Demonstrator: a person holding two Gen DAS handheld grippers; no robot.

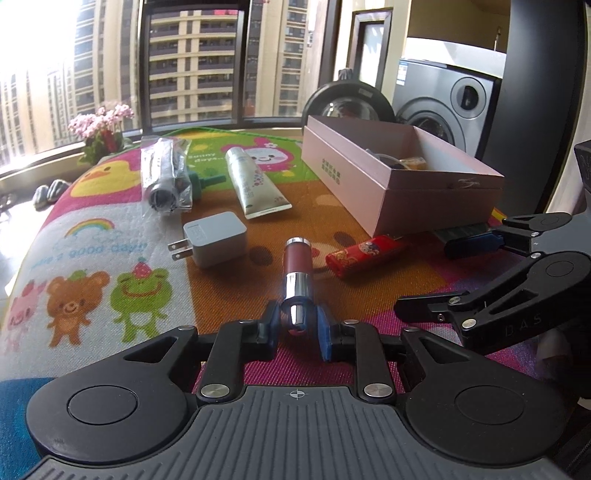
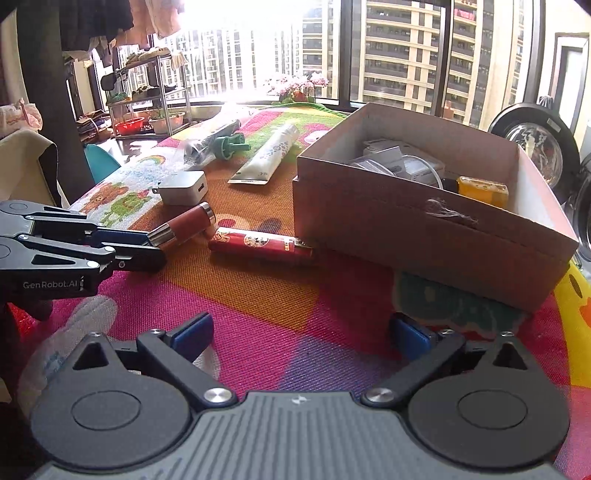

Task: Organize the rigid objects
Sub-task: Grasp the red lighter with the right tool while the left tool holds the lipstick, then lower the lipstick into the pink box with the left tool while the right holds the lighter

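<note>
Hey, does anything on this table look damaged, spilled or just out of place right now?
Nothing is spilled. The pink box has a scuffed, torn patch on its near wall, just below the rim. The red lighter lies loose against the box's corner. The left gripper is shut on the lipstick; the right gripper is open.

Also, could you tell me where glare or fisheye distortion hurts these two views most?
Left wrist view: sunlight blows out the upper-left window corner, and the frames bow; the lipstick in the left gripper stays sharp. Right wrist view: glare washes out the top centre and the plastic-wrapped item; the pink box bulges, its near wall in shadow.
</note>
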